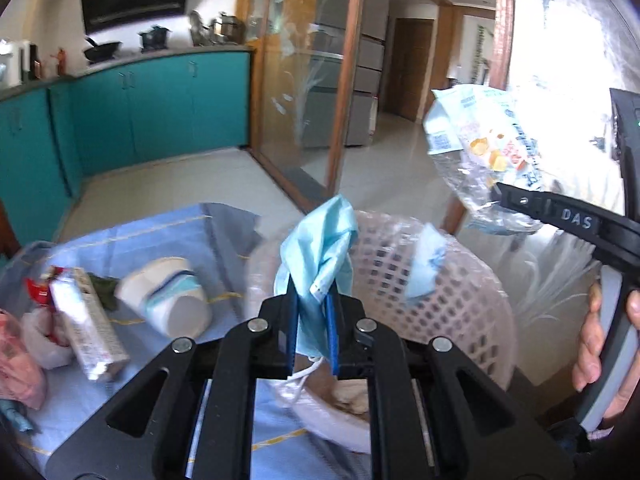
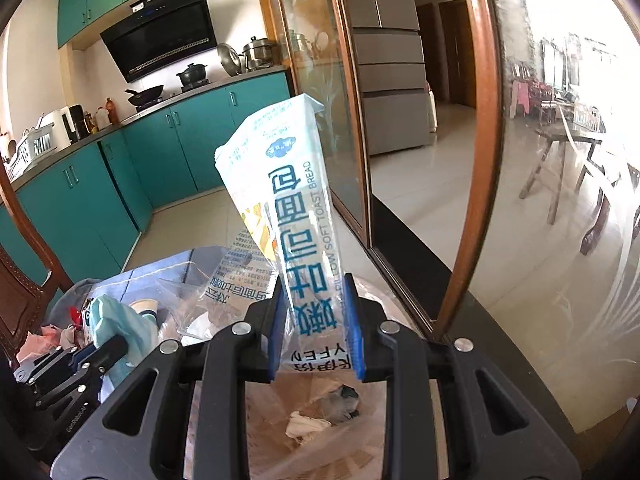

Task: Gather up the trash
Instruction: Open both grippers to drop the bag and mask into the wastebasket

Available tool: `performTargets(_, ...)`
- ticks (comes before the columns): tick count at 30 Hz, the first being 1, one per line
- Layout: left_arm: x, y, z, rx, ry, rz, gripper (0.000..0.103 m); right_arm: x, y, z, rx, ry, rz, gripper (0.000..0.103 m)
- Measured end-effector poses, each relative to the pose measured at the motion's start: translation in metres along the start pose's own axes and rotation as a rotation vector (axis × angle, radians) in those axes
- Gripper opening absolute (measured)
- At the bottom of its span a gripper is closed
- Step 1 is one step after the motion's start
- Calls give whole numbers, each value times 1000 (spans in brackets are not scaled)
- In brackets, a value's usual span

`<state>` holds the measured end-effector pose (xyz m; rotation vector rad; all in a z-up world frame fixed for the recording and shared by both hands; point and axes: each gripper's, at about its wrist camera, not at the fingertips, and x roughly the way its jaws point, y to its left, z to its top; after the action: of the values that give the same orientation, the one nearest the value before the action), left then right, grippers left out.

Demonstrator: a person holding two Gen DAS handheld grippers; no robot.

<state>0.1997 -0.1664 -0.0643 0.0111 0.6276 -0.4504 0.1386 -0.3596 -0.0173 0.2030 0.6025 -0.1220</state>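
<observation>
My left gripper (image 1: pixel 313 300) is shut on a light blue face mask (image 1: pixel 320 248), which hangs over the near rim of a pale pink lattice basket (image 1: pixel 460 304) lined with clear plastic. My right gripper (image 2: pixel 316 312) is shut on a clear and white bread bag (image 2: pixel 288 200) that stands up above the same basket (image 2: pixel 384 296). In the left wrist view the right gripper (image 1: pixel 516 200) and its bread bag (image 1: pixel 480 140) hang over the basket's far right side. Crumpled paper scraps (image 2: pixel 308 424) lie at the basket's bottom.
On the blue cloth (image 1: pixel 160 232) left of the basket lie a tipped paper cup (image 1: pixel 168 296), a small carton (image 1: pixel 88 320), red and pink wrappers (image 1: pixel 20 360). A glass sliding door (image 2: pixel 560 200) stands close on the right. Teal kitchen cabinets (image 1: pixel 160 108) line the back.
</observation>
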Motion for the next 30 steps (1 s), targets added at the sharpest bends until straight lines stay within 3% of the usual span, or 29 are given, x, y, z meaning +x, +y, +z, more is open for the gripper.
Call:
performTargets(3, 11, -5, -1, -21, 39, -99, 15, -2, -3, -1, -4, 5, -2, 28)
performTargets(5, 18, -10, -3, -14, 54, -118, 25, 3, -3, 2, -5, 17, -4, 28)
performTargets(7, 22, -12, -5, -14, 57, -105, 50, 3, -4, 1, 0, 31, -1, 28)
performTargets(10, 20, -8, -3, -30, 58, -87, 54, 6, -3, 3, 3, 46, 11, 30)
performTargets(12, 17, -2, -1, -45, 51, -67, 57, 7, -1, 4, 2, 50, 17, 42)
performTargets(18, 1, 19, 5, -61, -3, 15, 66, 4, 10, 1, -46, 40, 13, 50)
performTargets(23, -10, 42, 6, -43, -3, 155, 68, 8, 21, 5, -31, 40, 54, 54)
performTargets(26, -25, 67, 7, -24, -19, 301, 68, 18, 41, 8, -19, 54, 122, 54)
performTargets(30, -57, 114, 11, -48, -71, 486, 77, 37, 90, 9, -60, 96, 220, 54)
